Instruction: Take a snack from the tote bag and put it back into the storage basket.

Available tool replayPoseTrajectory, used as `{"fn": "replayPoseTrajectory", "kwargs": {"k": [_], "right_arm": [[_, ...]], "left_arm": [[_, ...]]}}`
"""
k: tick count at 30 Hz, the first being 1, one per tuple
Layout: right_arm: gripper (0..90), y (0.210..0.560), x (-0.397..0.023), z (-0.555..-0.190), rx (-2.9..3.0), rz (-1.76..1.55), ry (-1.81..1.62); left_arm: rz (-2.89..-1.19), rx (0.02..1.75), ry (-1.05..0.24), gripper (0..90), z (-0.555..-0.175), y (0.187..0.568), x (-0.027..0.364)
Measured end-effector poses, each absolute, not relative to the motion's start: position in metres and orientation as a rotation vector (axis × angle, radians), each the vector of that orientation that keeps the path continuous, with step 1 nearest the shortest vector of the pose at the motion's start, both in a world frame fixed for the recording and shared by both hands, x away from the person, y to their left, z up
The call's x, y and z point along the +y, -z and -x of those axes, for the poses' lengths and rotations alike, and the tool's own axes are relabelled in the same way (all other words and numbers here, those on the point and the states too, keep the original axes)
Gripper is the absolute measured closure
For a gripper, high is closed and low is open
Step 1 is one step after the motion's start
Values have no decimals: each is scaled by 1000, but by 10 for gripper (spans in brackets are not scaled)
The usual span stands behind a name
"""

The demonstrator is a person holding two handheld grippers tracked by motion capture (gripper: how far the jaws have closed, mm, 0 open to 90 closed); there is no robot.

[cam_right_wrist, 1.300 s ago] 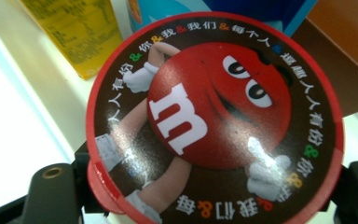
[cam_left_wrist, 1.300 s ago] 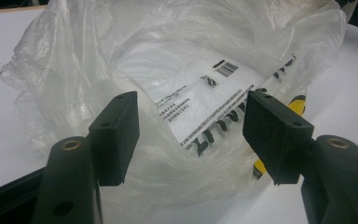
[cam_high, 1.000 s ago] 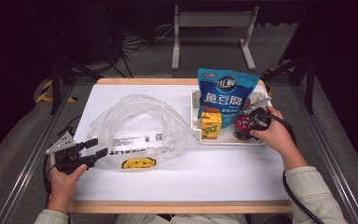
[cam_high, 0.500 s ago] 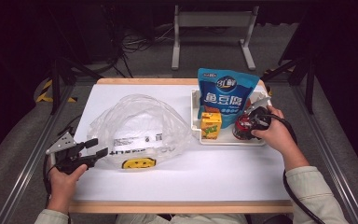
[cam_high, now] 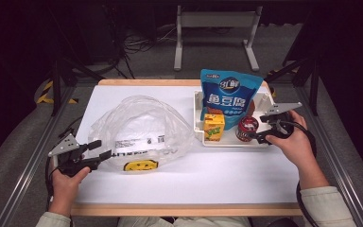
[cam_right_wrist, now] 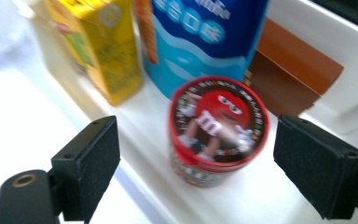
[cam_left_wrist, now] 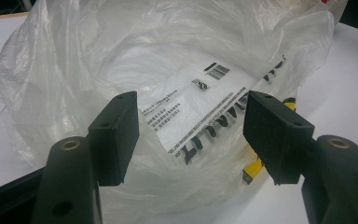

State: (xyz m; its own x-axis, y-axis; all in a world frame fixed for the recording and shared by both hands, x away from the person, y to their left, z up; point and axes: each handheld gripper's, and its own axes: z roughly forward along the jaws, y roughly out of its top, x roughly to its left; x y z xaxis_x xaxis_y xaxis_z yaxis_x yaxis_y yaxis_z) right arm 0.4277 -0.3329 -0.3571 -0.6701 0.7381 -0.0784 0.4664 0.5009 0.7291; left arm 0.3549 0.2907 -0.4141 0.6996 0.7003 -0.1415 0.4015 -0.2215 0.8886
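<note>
On the right, fingers point(cam_right_wrist: 193, 161) just spread wide around round red-lidded candy tub point(cam_right_wrist: 218, 129), gripping nothing. Could topple it against yellow juice carton point(cam_right_wrist: 99, 44) if closed off-centre. Left fingers point(cam_left_wrist: 193, 135) agape at clear crinkled plastic bag point(cam_left_wrist: 168, 70), empty.

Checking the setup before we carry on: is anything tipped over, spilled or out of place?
Nothing stands out. The red-lidded candy tub, yellow juice carton and blue pouch stand upright in the white tray; the clear plastic bag lies crumpled but intact.

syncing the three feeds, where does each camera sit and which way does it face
High view: above the person's side, facing forward and down at the table; forearms, both hands.
Left gripper view: on the left hand-held gripper, facing the plastic bag; open jaws.
Right gripper view: on the right hand-held gripper, facing the candy tub in the tray; open jaws.
Shared: high view shows the bag and tub too.
</note>
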Motion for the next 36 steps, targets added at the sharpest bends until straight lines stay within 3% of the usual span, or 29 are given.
{"fn": "replayPoseTrajectory", "kwargs": {"k": [17,36], "right_arm": [[133,382,-303,-374,2340,-861,-1280],[147,436,-272,-360,2295,-780,-1398]], "left_arm": [[-1840,864,-351,365,-354,414,291],[-1846,856,-354,366,-356,414,290]]}}
